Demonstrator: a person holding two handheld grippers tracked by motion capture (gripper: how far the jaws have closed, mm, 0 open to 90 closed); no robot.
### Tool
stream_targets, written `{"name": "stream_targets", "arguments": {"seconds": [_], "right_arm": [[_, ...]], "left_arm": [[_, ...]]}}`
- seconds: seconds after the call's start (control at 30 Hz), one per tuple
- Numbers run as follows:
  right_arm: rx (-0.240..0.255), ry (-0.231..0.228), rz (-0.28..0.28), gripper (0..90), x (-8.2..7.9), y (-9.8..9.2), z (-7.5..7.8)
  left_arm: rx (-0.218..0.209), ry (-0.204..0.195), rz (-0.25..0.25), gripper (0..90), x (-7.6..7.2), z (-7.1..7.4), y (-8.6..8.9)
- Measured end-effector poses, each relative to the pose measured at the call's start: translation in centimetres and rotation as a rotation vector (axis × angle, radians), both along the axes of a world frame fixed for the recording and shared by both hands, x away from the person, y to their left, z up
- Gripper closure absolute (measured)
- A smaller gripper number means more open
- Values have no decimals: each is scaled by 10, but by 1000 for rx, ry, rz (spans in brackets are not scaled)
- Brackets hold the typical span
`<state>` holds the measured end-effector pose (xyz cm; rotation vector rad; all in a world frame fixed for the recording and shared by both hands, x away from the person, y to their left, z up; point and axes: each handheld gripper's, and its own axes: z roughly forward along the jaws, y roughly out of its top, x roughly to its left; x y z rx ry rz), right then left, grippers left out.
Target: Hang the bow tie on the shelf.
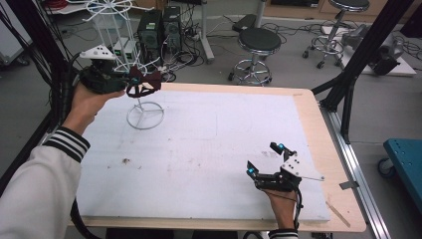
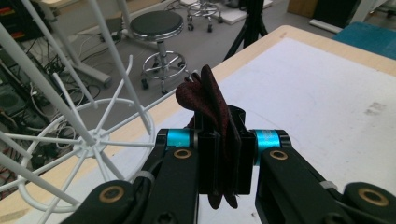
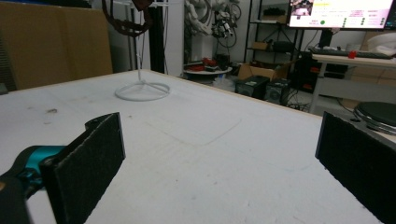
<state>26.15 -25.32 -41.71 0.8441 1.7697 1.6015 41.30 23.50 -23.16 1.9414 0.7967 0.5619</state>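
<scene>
- High view: the left gripper (image 1: 130, 83) is raised above the far left corner of the white table (image 1: 209, 149), clamped on a dark red bow-shaped hair tie (image 1: 144, 83). The piece is held in the air just beside the stem of the white wire rack (image 1: 144, 113), above its ring base and below the upper spoked tier. The right gripper (image 1: 266, 159) sits low over the near right part of the table, jaws spread, holding nothing, well apart from the rack.
- Left gripper view: the jaws are closed tight on the middle of the hair tie (image 2: 215, 116); its folded fabric stands up between the pads and a short end hangs below them. A spoked ring of the rack (image 2: 93, 140) lies to the left of the jaws, with slanted white rods in front of it.
- Right gripper view: both black pads (image 3: 88, 158) stand wide apart with bare table between them. The rack's ring base (image 3: 142, 90) stands far off, and the hair tie (image 3: 126, 21) hangs high at the stem.
- Recommended procedure, as a judgement: the step in hand appears to be hanging the piece on a rack arm. Keep the clamp firm, present an open loop of fabric to a free rod tip, slide it on along the rod, and release only once the rod carries it. Avoid pushing the light rack sideways; the free gripper could steady its base.
</scene>
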Motion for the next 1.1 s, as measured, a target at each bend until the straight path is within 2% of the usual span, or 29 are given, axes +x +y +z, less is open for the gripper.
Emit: {"name": "stream_targets", "arguments": {"seconds": [0.17,0.3,0.6,0.77,0.9,1.0,1.1], "right_arm": [[6,-14,-8,6,1,-1,-7],[-9,-18,-10,6,1,1,-11],[11,-10,-14,6,2,2,-23],[-8,12,-6,6,4,4,-28],[-7,4,-6,6,3,4,-28],[-10,7,-6,6,4,4,-29],[-10,13,-7,6,4,5,-29]], "left_arm": [[17,12,27,840,7,-3,-1],[25,21,48,840,10,-6,-2],[33,25,58,840,12,-6,-4],[33,27,56,839,11,-7,-5],[38,35,64,837,10,-6,-6],[33,44,74,827,11,-7,-5],[4,48,88,781,11,-6,-4]]}}
